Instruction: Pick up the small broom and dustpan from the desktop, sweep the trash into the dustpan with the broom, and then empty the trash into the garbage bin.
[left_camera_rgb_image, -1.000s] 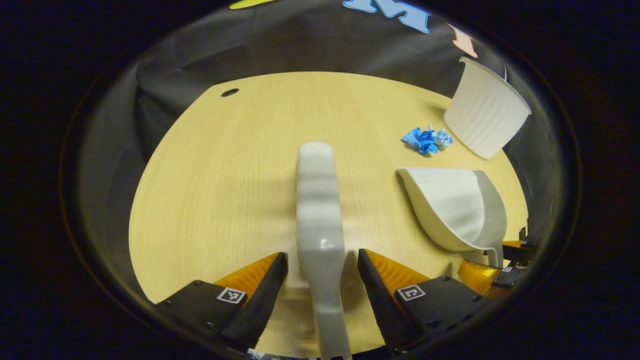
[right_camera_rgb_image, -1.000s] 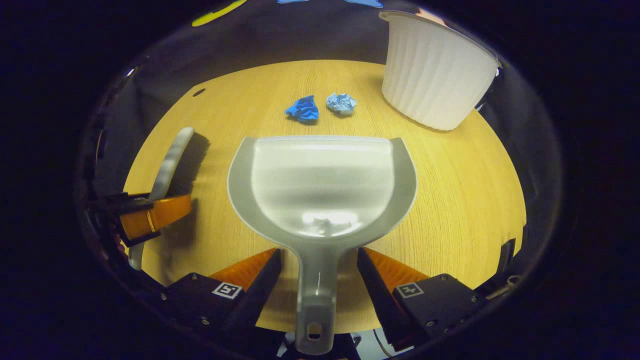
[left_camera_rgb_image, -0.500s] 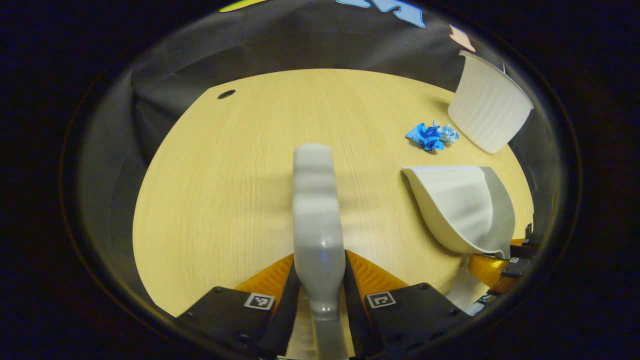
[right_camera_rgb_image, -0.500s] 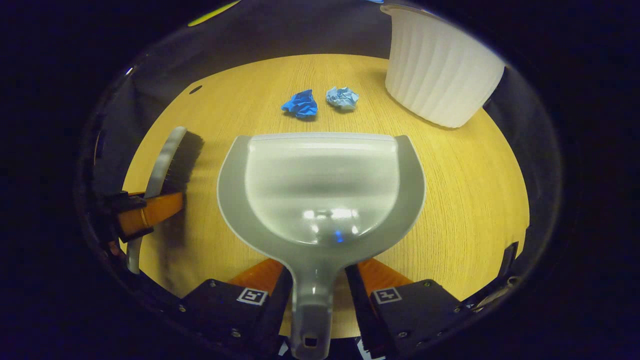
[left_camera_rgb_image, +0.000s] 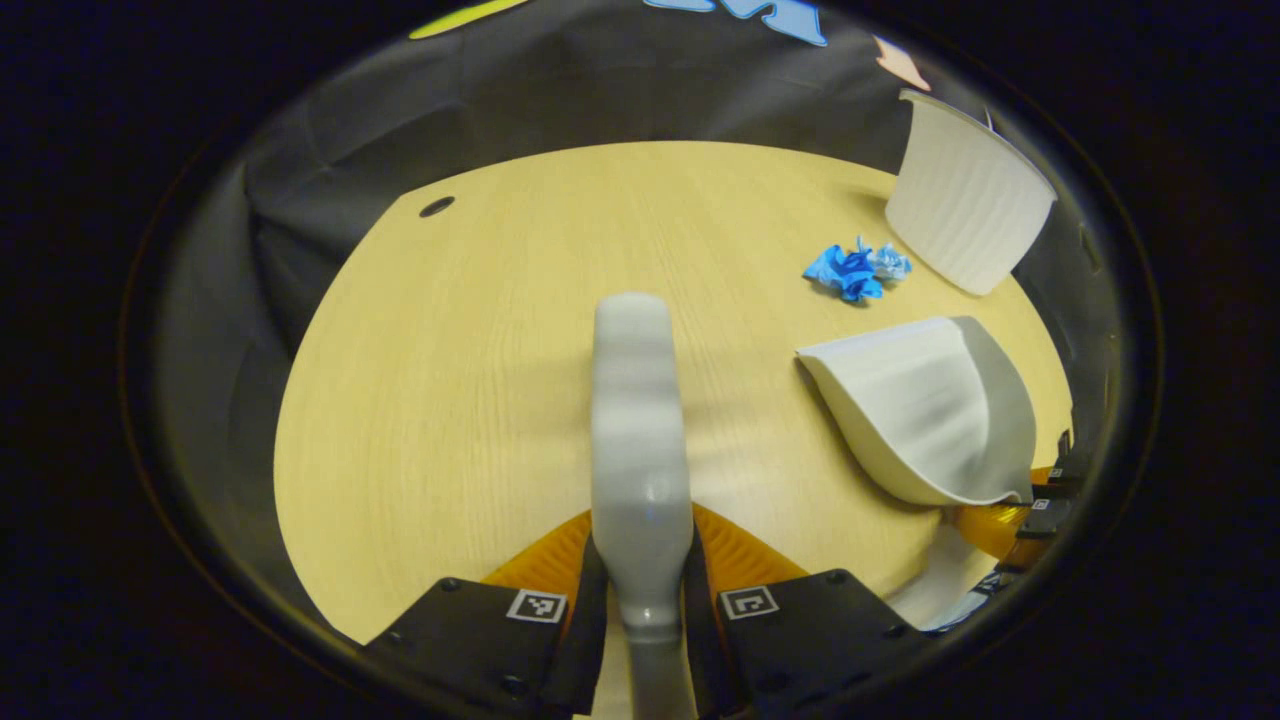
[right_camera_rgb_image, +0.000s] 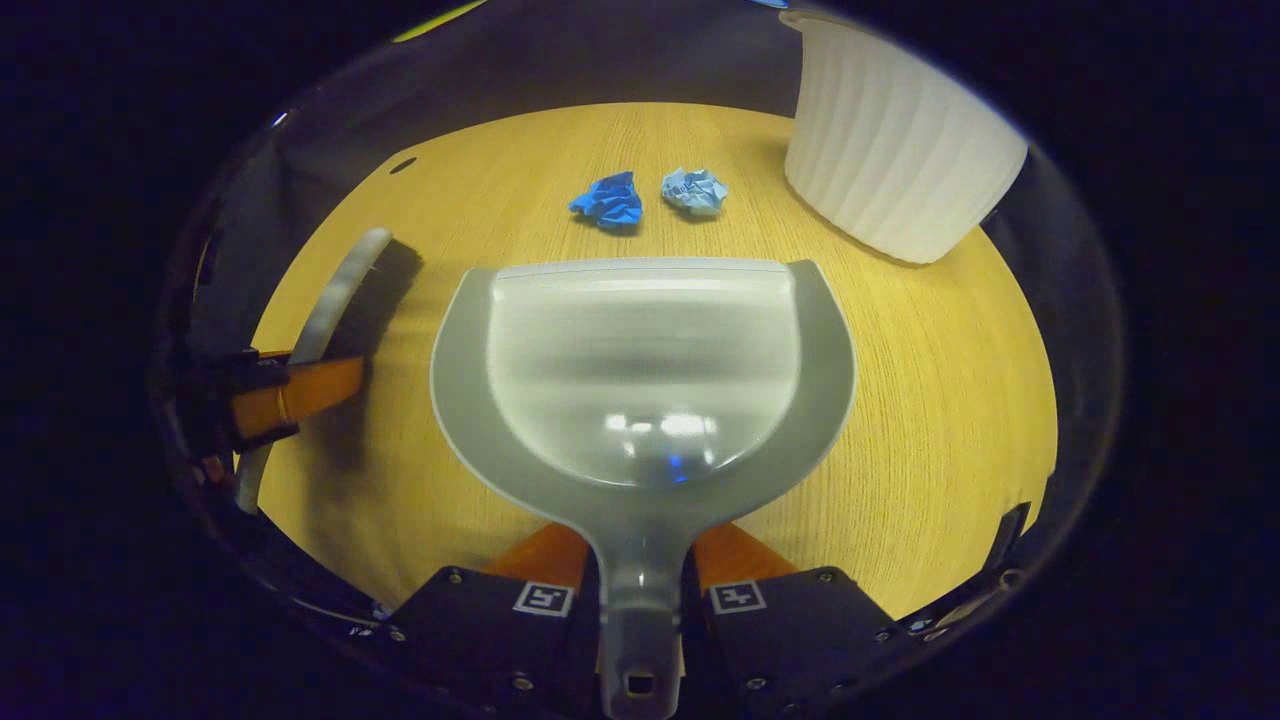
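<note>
Both grippers have closed since the earlier frames, where their jaws stood wide on either side of the handles. In the left gripper view, the left gripper (left_camera_rgb_image: 640, 600) now has its jaws drawn in against the handle of the small broom (left_camera_rgb_image: 638, 420), both fingers pressing it. The broom's long axis runs straight ahead from those jaws over the desktop (left_camera_rgb_image: 470, 380), with its bristle side turned down and hidden from that camera. In the right gripper view, the right gripper (right_camera_rgb_image: 640, 600) is likewise clamped on the stem of the dustpan (right_camera_rgb_image: 645, 370), whose pan spreads forward from the jaws with its open lip farthest from them.

The governing relation: the trash, a dark blue paper wad (right_camera_rgb_image: 607, 200) and a paler wad (right_camera_rgb_image: 695, 190) just beside it, lies directly ahead of the dustpan lip, apart from it by a strip of bare wood. From the broom jaws the same wads lie ahead and well to the right, beyond the pan. The right hand is judged the nearer. The garbage bin (right_camera_rgb_image: 895, 160) stands ahead and right of the dustpan jaws, near the wads.

Whether either tool has left the surface cannot be told. Sweeping has not begun.
</note>
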